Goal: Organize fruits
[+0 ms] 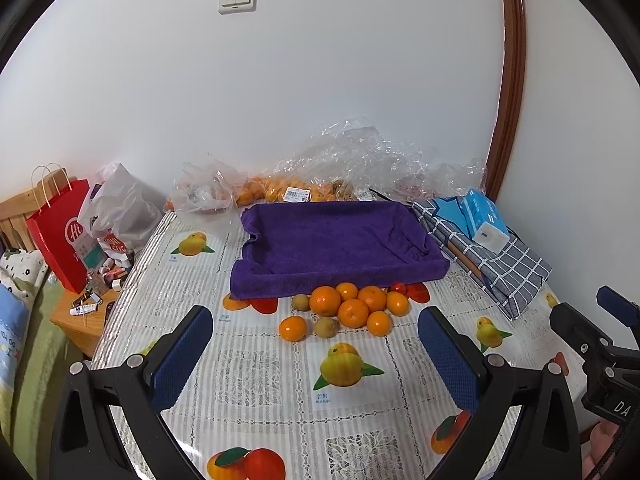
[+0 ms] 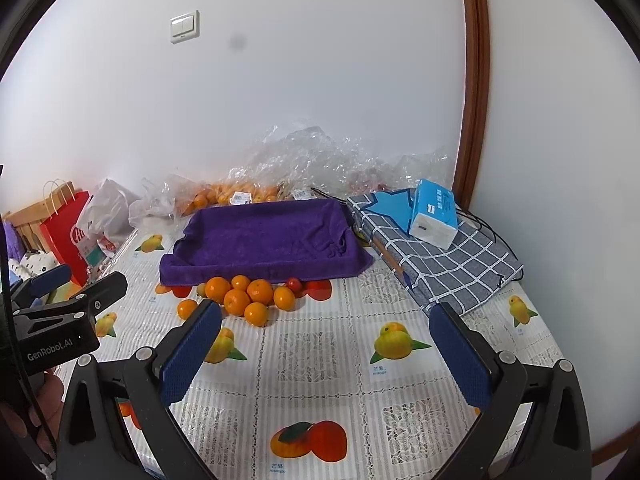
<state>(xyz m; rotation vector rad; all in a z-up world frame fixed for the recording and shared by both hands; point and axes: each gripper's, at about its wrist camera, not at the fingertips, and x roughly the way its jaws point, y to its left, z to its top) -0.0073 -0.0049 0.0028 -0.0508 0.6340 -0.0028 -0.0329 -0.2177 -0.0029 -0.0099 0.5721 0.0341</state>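
Both grippers, left gripper [image 1: 316, 328] and right gripper [image 2: 326, 324], gape empty; only the left view shows kiwis [image 1: 325, 327] beside the oranges [image 1: 352, 312].

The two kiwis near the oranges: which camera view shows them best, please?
The left wrist view shows them best: both kiwis lie unobstructed at the edge of the orange pile. In the right wrist view, only a sliver of one kiwi shows behind an orange; the right gripper's left finger seems to hide the other.
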